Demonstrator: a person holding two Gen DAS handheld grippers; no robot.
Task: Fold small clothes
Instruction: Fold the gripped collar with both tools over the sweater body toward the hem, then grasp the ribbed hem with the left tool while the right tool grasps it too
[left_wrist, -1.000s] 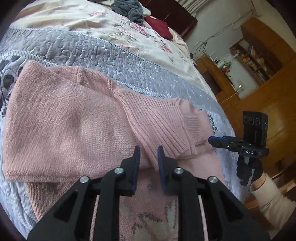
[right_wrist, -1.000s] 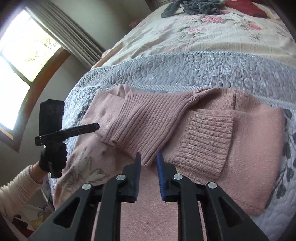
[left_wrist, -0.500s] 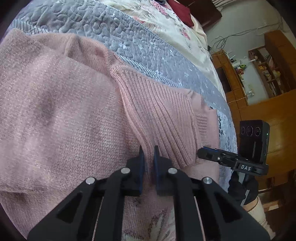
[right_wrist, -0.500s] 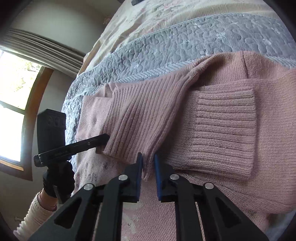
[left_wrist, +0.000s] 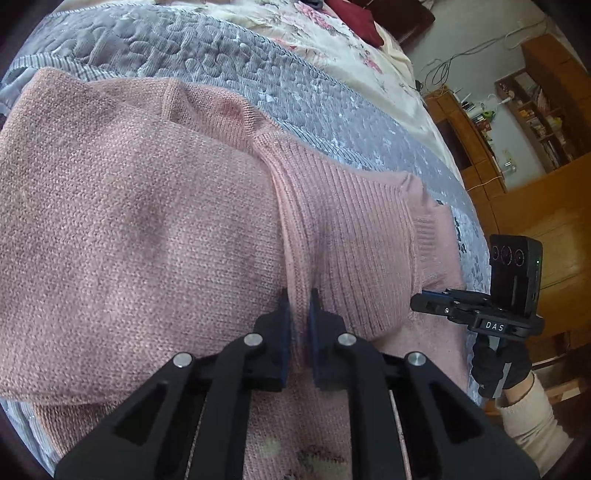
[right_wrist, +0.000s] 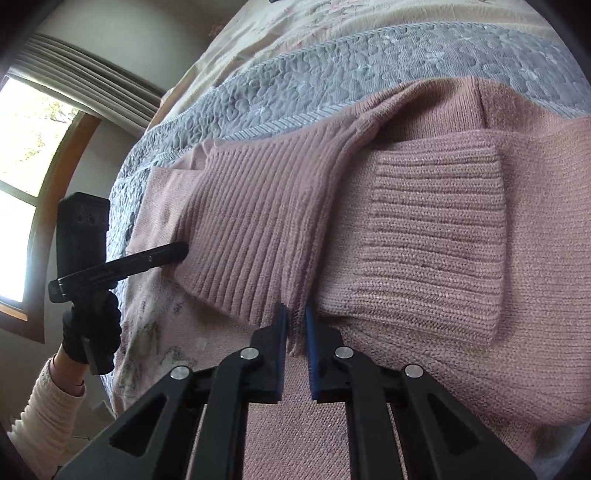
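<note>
The left gripper (left_wrist: 297, 302) pinches a ribbed fold of the pink sweater (left_wrist: 147, 229), which lies on a grey quilt (left_wrist: 221, 51). The right gripper (left_wrist: 428, 303) hovers at the sweater's right edge.

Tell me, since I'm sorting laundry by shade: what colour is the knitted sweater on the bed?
Dusty pink knitted sweater, clearest in the right wrist view.
</note>
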